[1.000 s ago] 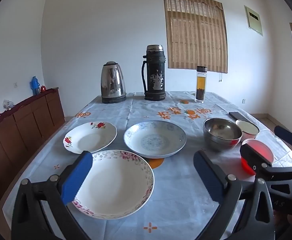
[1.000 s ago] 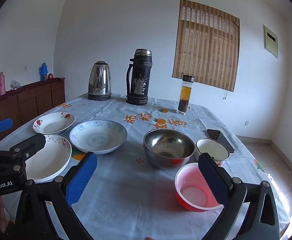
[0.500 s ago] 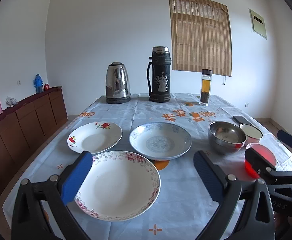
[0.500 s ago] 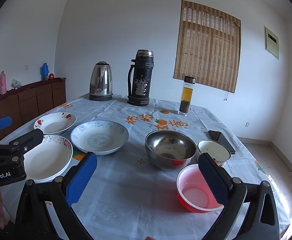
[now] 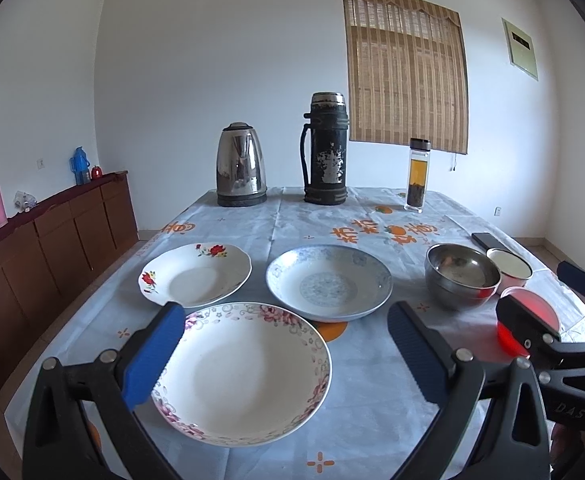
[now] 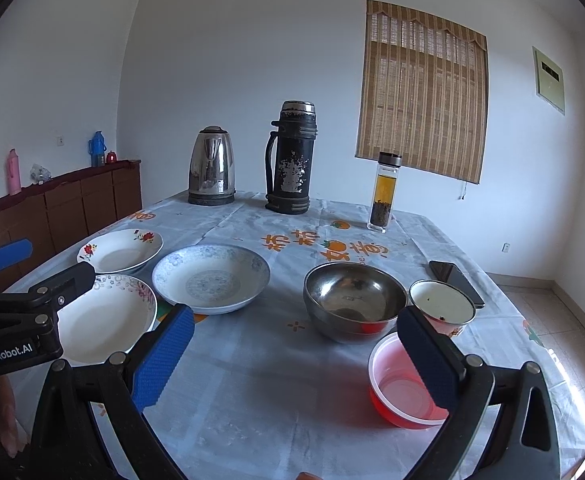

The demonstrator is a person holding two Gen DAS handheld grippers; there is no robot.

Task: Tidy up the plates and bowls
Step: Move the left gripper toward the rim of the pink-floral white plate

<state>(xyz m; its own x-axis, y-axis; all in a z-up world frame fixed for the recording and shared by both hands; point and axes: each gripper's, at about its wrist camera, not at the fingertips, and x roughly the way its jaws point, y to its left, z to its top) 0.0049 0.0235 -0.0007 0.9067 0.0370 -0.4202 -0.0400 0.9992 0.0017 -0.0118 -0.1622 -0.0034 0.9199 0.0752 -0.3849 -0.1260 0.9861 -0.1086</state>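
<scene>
Three plates lie on the table's left half: a pink-flowered plate (image 5: 244, 372) nearest, a red-rose plate (image 5: 194, 274) behind it, and a blue-patterned plate (image 5: 328, 282) in the middle. To the right stand a steel bowl (image 6: 354, 300), a small white-and-red bowl (image 6: 440, 304) and a red plastic bowl (image 6: 402, 388). My left gripper (image 5: 284, 356) hangs open above the pink-flowered plate, holding nothing. Over the near right of the table my right gripper (image 6: 292, 356) is open and empty, its right finger in front of the red plastic bowl.
A steel kettle (image 5: 240, 166), a black thermos (image 5: 326, 150) and a glass tea bottle (image 5: 417, 176) stand along the table's far edge. A dark phone (image 6: 454, 280) lies right of the bowls. A wooden sideboard (image 5: 52, 236) runs along the left wall.
Both grippers have drifted slightly back and up, so the dishes sit a little lower and farther in both views. Nothing on the table has moved, and both grippers stay open.
</scene>
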